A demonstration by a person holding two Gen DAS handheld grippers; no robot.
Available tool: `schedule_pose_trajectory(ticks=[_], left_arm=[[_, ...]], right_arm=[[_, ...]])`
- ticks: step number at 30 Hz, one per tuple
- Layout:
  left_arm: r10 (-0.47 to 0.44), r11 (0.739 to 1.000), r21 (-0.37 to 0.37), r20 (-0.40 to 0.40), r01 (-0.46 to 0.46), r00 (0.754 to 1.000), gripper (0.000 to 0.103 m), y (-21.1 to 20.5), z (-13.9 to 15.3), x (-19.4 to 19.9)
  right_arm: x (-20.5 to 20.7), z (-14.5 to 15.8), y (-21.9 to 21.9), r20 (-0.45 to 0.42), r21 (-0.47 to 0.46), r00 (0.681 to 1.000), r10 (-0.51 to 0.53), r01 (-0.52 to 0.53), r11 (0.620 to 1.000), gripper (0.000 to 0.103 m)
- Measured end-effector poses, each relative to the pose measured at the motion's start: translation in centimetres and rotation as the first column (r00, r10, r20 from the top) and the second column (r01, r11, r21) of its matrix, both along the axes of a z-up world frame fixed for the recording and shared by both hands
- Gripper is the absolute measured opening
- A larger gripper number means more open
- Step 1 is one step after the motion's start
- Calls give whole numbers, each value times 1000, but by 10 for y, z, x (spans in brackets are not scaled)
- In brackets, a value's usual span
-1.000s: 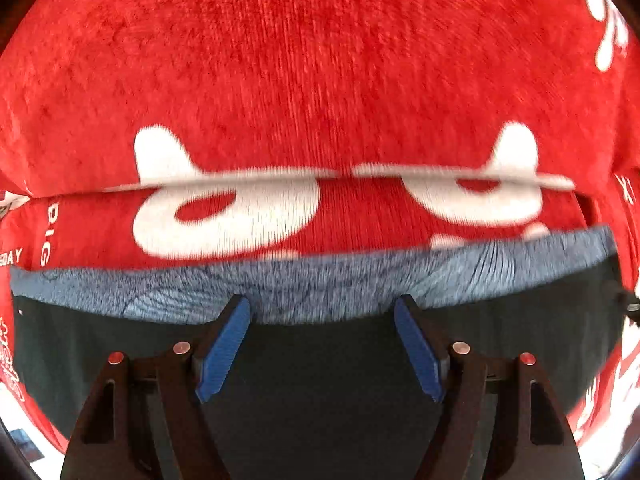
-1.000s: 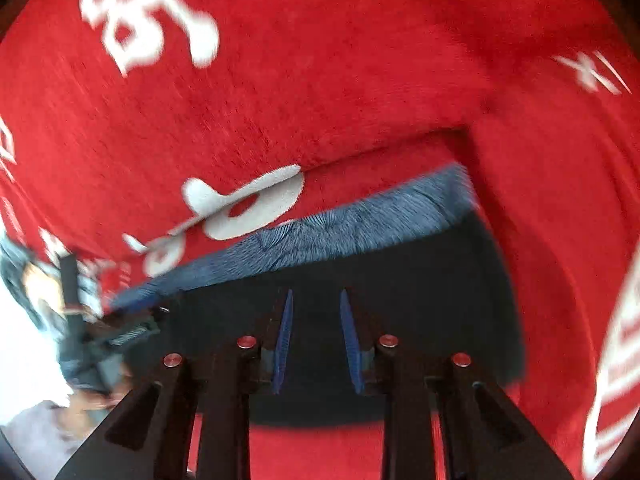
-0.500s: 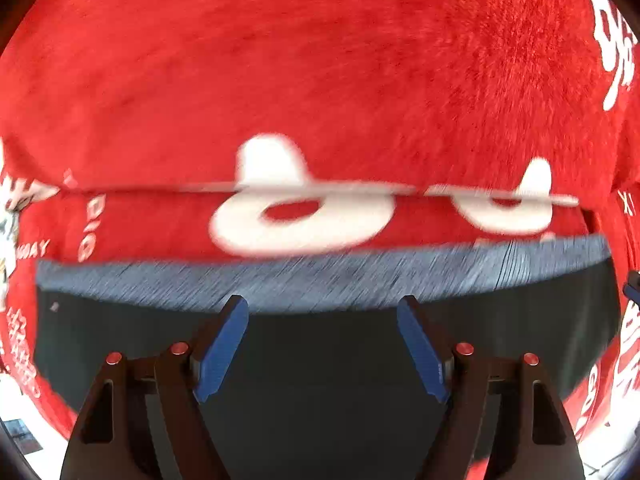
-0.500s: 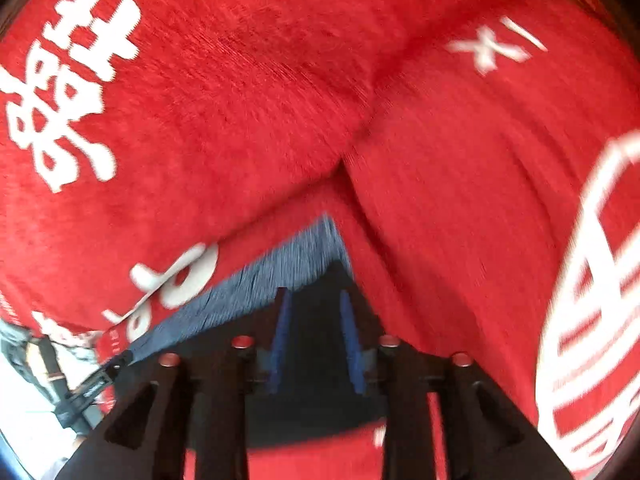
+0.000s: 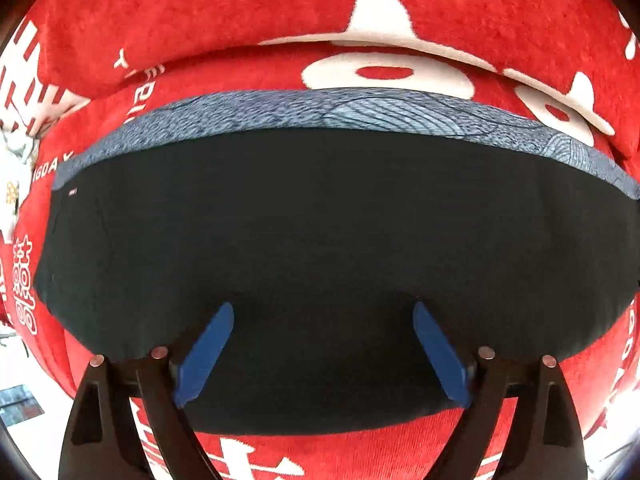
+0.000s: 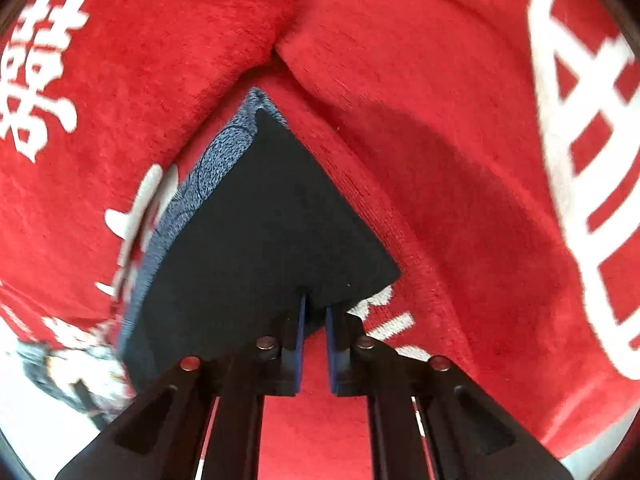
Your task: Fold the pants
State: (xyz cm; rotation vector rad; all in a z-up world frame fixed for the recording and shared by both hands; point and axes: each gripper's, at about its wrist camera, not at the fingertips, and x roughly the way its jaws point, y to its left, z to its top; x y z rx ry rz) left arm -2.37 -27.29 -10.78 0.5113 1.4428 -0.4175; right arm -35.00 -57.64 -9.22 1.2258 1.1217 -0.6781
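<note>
The pants [image 5: 320, 232] lie folded into a flat black slab with a blue-grey patterned band [image 5: 360, 114] along the far edge, on a red blanket. My left gripper [image 5: 323, 354] is open, its blue fingers spread wide over the near part of the black cloth. In the right wrist view the pants [image 6: 256, 232] show as a black wedge with the blue-grey band [image 6: 208, 176] on its left. My right gripper [image 6: 315, 320] is narrowed onto the near corner of the black cloth, whose edge sits between the blue pads.
A red plush blanket with white characters [image 5: 280, 8] covers the surface and rises behind the pants. In the right wrist view it forms a fold [image 6: 284, 44] beyond the pants. Bright clutter shows at the lower left [image 6: 52, 364].
The left gripper has pulled back, so the whole folded pants now show. The right gripper has swung to the pants' right corner and its pads have closed further onto the edge.
</note>
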Motion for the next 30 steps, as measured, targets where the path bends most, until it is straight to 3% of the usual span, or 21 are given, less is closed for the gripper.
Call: schedule_pose_trajectory(ticks=[1, 5, 9, 16, 19, 22, 25, 26, 27, 30], left_arm=[[-3, 1000, 10, 2, 3, 1000, 92, 3, 2, 0], [4, 1000, 3, -3, -4, 1000, 92, 21, 10, 3], [25, 1000, -18, -10, -25, 1000, 92, 45, 13, 9], [24, 996, -84, -41, -27, 999, 92, 86, 6, 39], [23, 992, -119, -59, -30, 998, 92, 111, 8, 56], [29, 988, -149, -51, -36, 998, 92, 147, 14, 84], [60, 982, -177, -50, -68, 997, 92, 192, 19, 122], [79, 979, -183, -52, -87, 996, 92, 209, 19, 136], [95, 977, -189, -49, -102, 994, 92, 224, 18, 148], [138, 971, -196, -13, -138, 990, 92, 267, 15, 183]], right_arm=[[0, 5, 3, -12, -9, 1000, 4, -4, 1000, 18], [2, 11, 20, 37, 64, 999, -15, 12, 998, 23], [22, 18, 51, 45, 86, 997, 61, -65, 994, 27], [111, 26, 135, 83, 69, 964, 252, -258, 964, 28], [177, 26, 181, 82, 29, 930, 357, -361, 932, 38], [241, 30, 224, 117, 15, 872, 475, -480, 877, 39], [321, 33, 275, 164, -13, 763, 625, -632, 775, 39], [358, 32, 299, 182, -25, 697, 693, -701, 712, 39], [378, 32, 312, 191, -33, 659, 727, -736, 676, 39], [465, 22, 371, 224, -55, 489, 843, -857, 512, 39]])
